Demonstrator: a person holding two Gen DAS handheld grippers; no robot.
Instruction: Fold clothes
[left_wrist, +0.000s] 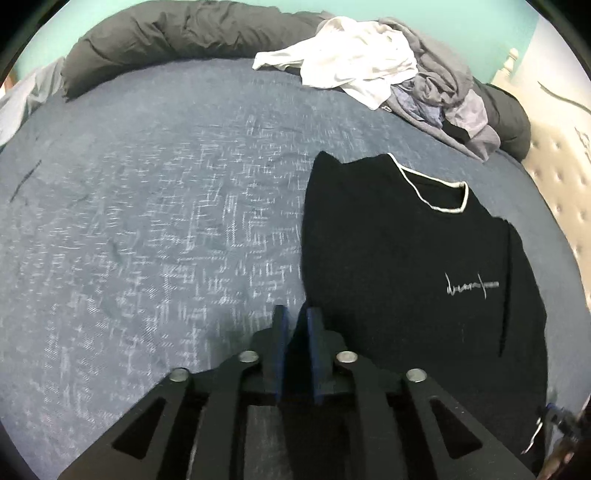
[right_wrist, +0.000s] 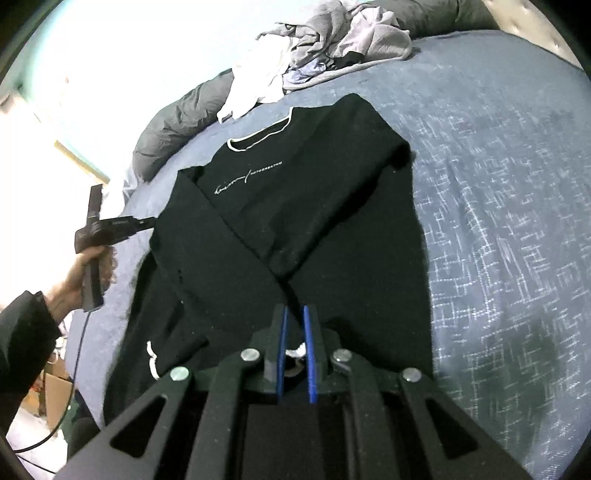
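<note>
Your black sweater (right_wrist: 295, 206) lies face up on the blue bedspread (right_wrist: 498, 184), collar with its white trim toward the pile of clothes (right_wrist: 332, 40) at the far edge, both sleeves folded in and crossing over the chest below the white script print. Your right gripper (right_wrist: 294, 314) pinches the cuff of one folded sleeve: black cloth runs in between the blue pads, and a bit of white trim shows deeper in the narrow gap. In the right wrist view, your left hand (right_wrist: 88, 269) holds the left gripper (right_wrist: 147, 221) at the sweater's left edge, its tip right at the fabric. From the left wrist view, the left gripper (left_wrist: 295, 314) has its pads slightly apart; dark cloth sits at the gap, but you cannot tell from here whether they press on it. The pads appear parted rather than clamped. In that view the sweater lies to the right of the fingers, with bare bedspread to the left. A long dark pillow (left_wrist: 177, 33) runs along the far edge of the bed, beside the pile, where a white garment (left_wrist: 351, 62) lies on grey ones.
</note>
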